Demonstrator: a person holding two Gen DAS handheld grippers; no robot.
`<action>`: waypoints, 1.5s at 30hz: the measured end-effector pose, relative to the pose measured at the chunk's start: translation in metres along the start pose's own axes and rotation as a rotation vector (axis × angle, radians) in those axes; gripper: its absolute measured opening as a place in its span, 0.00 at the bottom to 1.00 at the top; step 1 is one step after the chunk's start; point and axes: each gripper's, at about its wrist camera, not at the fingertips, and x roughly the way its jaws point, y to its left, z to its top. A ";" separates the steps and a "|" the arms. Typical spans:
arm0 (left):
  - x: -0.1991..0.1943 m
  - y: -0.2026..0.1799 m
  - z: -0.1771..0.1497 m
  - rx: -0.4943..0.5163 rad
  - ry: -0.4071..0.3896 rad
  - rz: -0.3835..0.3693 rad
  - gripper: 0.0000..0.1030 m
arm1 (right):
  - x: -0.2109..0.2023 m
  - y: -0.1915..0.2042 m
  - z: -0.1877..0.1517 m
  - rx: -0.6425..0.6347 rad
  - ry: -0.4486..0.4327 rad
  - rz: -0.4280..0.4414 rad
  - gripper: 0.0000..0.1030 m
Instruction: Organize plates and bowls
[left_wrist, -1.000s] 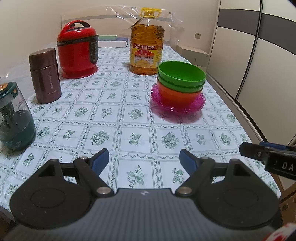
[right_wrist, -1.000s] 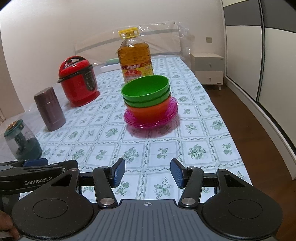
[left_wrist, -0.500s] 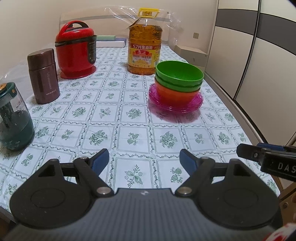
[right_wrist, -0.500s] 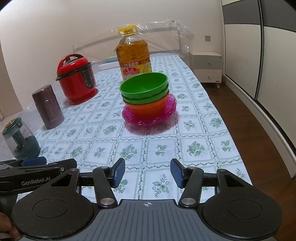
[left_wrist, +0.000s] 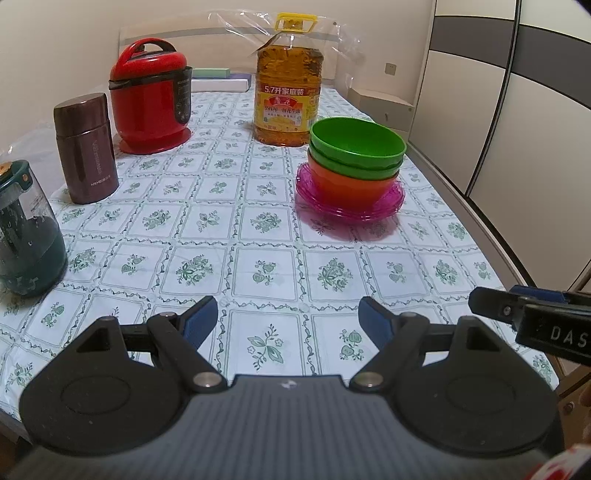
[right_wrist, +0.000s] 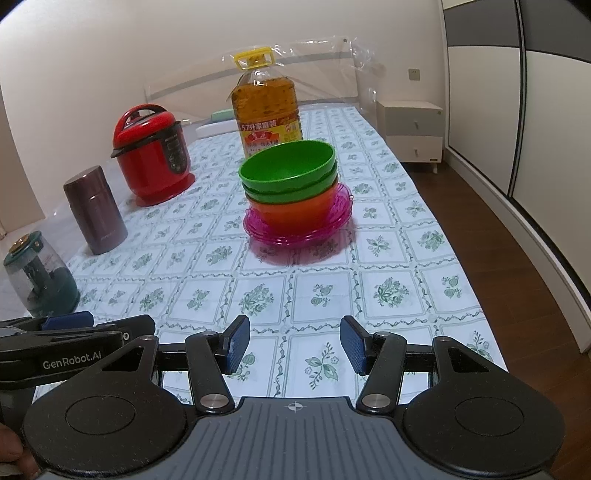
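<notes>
While both the left gripper (left_wrist: 286, 319) and right gripper (right_wrist: 294, 343) hang released and empty over the desk (left_wrist: 207, 258), two green bowls (left_wrist: 356, 147) nest in one orange bowl (left_wrist: 347, 184) atop stacked pink plates (left_wrist: 384, 208), right of one oil bottle (left_wrist: 287, 96).

We see shiny smooth plastic green bowls (right_wrist: 287, 169) and an orange bowl (right_wrist: 295, 214) on see-through pink plates (right_wrist: 299, 234). The printed cloth (left_wrist: 236, 236) looks soft and matt. The red cooker (left_wrist: 149, 99) is glossy. The oil bottle (left_wrist: 288, 92) is clear plastic.
</notes>
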 end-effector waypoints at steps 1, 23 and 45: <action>0.000 0.000 0.000 0.001 -0.001 0.000 0.79 | 0.000 0.000 0.000 0.000 0.000 0.000 0.53; 0.000 0.002 -0.002 0.001 -0.002 -0.002 0.79 | 0.003 -0.002 -0.004 0.004 0.007 -0.002 0.53; 0.002 0.002 -0.003 -0.001 0.005 -0.005 0.79 | 0.003 -0.003 -0.005 0.005 0.008 -0.003 0.53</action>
